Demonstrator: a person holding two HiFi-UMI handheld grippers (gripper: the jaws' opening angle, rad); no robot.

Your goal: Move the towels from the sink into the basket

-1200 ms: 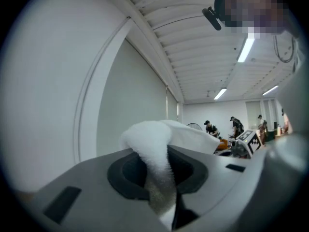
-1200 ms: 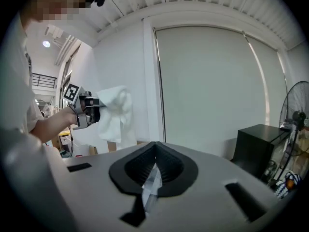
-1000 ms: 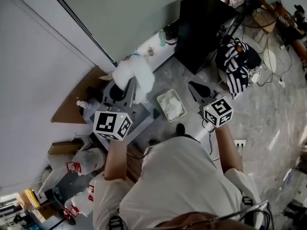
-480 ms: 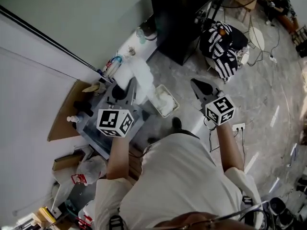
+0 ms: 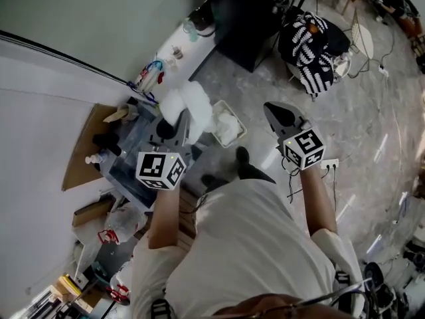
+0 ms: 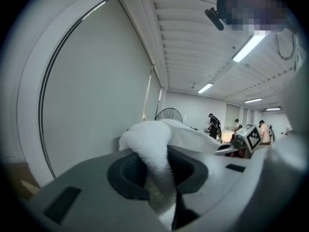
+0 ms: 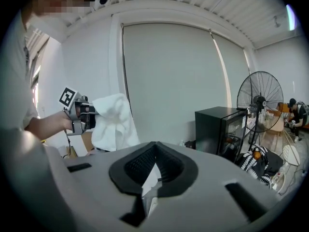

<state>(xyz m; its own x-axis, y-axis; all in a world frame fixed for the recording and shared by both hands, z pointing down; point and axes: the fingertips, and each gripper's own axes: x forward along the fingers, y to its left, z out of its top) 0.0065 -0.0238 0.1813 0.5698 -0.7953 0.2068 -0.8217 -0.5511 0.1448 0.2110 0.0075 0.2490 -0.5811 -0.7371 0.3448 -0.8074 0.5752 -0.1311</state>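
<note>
**White towel held aloft, bound for the basket**
The left tongs [image 6: 161, 178] pinch a white towel [image 6: 145, 134] high, probably so it hangs clear. The floor basket [image 5: 240, 135] lies below to their right, one towel inside. The right tongs [image 7: 150, 170] are closed, empty and off to the side.

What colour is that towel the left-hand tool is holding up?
Plain white. The towel shows best in the left gripper view.

The towel [image 6: 147, 139] in my left claw [image 6: 161, 178] is white terry cloth, nubbly and matt. My left claw and right claw [image 7: 153, 175] are smooth matt grey plastic with dark ribbed pads [image 7: 137, 166]. The floor [image 5: 372, 111] is glossy marbled stone, the cabinet [image 7: 217, 129] glossy black.
</note>
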